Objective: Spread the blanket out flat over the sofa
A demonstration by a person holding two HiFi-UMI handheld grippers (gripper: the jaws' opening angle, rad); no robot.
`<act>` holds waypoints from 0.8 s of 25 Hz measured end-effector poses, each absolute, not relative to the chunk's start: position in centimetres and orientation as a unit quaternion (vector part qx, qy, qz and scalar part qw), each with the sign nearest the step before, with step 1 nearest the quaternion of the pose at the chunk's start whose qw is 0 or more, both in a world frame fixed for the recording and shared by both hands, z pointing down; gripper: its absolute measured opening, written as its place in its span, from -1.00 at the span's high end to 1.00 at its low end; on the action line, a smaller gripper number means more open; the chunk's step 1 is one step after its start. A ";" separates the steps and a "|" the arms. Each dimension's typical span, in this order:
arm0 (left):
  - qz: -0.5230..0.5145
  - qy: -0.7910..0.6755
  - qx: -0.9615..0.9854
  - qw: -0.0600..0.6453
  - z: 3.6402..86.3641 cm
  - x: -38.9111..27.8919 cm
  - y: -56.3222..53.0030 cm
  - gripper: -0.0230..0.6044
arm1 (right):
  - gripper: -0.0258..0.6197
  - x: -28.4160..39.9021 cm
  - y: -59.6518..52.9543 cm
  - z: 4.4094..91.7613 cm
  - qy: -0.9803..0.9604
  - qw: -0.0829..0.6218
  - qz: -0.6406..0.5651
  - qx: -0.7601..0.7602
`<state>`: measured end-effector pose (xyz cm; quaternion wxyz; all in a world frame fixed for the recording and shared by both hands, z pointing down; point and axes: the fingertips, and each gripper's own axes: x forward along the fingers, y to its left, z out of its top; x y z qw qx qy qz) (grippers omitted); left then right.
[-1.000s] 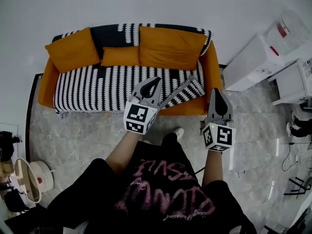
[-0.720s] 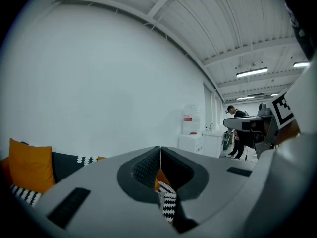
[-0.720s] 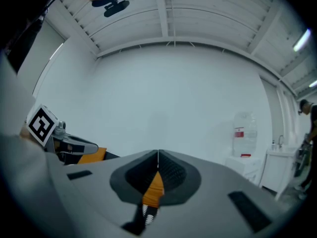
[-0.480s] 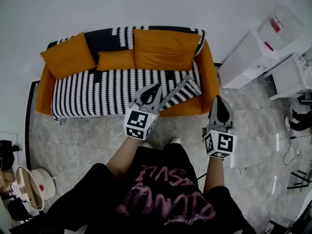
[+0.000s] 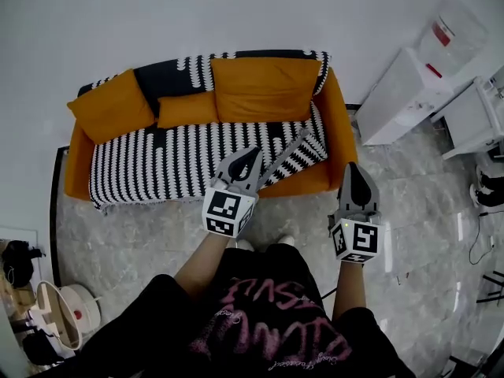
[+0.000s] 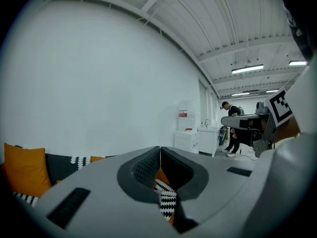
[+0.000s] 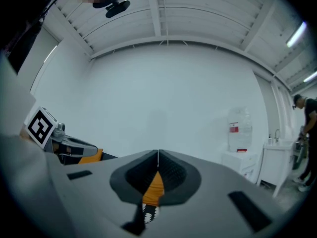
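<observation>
Left tongs [image 5: 252, 152] and right tongs [image 5: 352, 167] are hanging shut, empty. Blanket [image 5: 173, 160] is lying just farther off, running left-right, nearest left tongs.

I am standing on the floor [image 5: 142, 235] facing the sofa [image 5: 340, 132], which is sitting against the wall. The blanket [image 5: 157, 164] is lying over its seat and running up over its backrest. Three cushions are leaning against that backrest on top of the blanket: a left cushion [image 5: 110, 105], a middle cushion [image 5: 187, 109] and a right cushion [image 5: 264, 89]. My left gripper [image 5: 249, 154] is hanging over the seat's front edge, right of its middle. My right gripper [image 5: 353, 168] is hanging over the floor just before the right armrest. A cabinet [image 5: 398, 97] is standing right of the sofa.
</observation>
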<state>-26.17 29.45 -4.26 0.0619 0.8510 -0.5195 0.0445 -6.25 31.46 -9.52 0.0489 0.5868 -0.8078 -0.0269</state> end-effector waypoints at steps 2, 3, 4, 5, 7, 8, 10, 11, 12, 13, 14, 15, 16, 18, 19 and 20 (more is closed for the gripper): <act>0.053 -0.519 0.851 0.059 -4.0 -25.5 29.1 0.88 | 0.86 -5.7 31.1 -9.3 -0.809 0.047 -0.025 0.586; 0.058 -0.520 0.850 0.058 -3.9 -25.2 28.9 0.88 | 0.86 -5.4 30.8 -9.2 -0.809 0.047 -0.023 0.585; 0.062 -0.521 0.849 0.057 -3.9 -25.0 28.7 0.88 | 0.86 -5.1 30.6 -9.0 -0.809 0.046 -0.022 0.585; 0.063 -0.521 0.849 0.058 -3.9 -24.7 28.5 0.88 | 0.86 -4.8 30.3 -9.0 -0.810 0.045 -0.020 0.585; 0.063 -0.523 0.848 0.058 -4.0 -24.0 28.0 0.88 | 0.86 -4.1 29.7 -9.0 -0.811 0.042 -0.017 0.584; 0.062 -0.523 0.848 0.059 -4.1 -23.6 27.6 0.88 | 0.86 -3.7 29.3 -9.1 -0.811 0.040 -0.016 0.583; 0.061 -0.523 0.848 0.058 -4.3 -22.7 26.9 0.88 | 0.86 -2.9 28.4 -9.2 -0.812 0.035 -0.014 0.583; 0.062 -0.523 0.848 0.057 -4.3 -22.3 26.5 0.88 | 0.86 -2.5 28.0 -9.2 -0.813 0.033 -0.013 0.581; 0.064 -0.523 0.848 0.056 -4.3 -21.9 26.2 0.88 | 0.86 -2.2 27.5 -9.2 -0.814 0.032 -0.012 0.579; 0.066 -0.523 0.848 0.056 -4.3 -21.4 25.9 0.88 | 0.86 -1.9 27.1 -9.1 -0.816 0.030 -0.011 0.578; 0.068 -0.525 0.847 0.055 -4.3 -21.0 25.6 0.88 | 0.86 -1.5 26.7 -9.1 -0.817 0.029 -0.009 0.576; 0.069 -0.526 0.846 0.055 -4.3 -20.6 25.3 0.88 | 0.86 -1.1 26.3 -9.0 -0.818 0.029 -0.008 0.574; 0.070 -0.528 0.845 0.055 -4.3 -20.3 25.1 0.88 | 0.86 -0.8 26.0 -8.8 -0.820 0.029 -0.007 0.572; 0.071 -0.531 0.842 0.053 -4.3 -19.5 24.6 0.88 | 0.86 -0.1 25.5 -8.5 -0.823 0.028 -0.006 0.567; 0.071 -0.533 0.841 0.052 -4.3 -19.1 24.3 0.88 | 0.86 0.3 25.3 -8.4 -0.825 0.027 -0.005 0.564; 0.071 -0.535 0.840 0.050 -4.3 -18.5 24.1 0.88 | 0.86 0.7 25.1 -8.3 -0.827 0.025 -0.006 0.562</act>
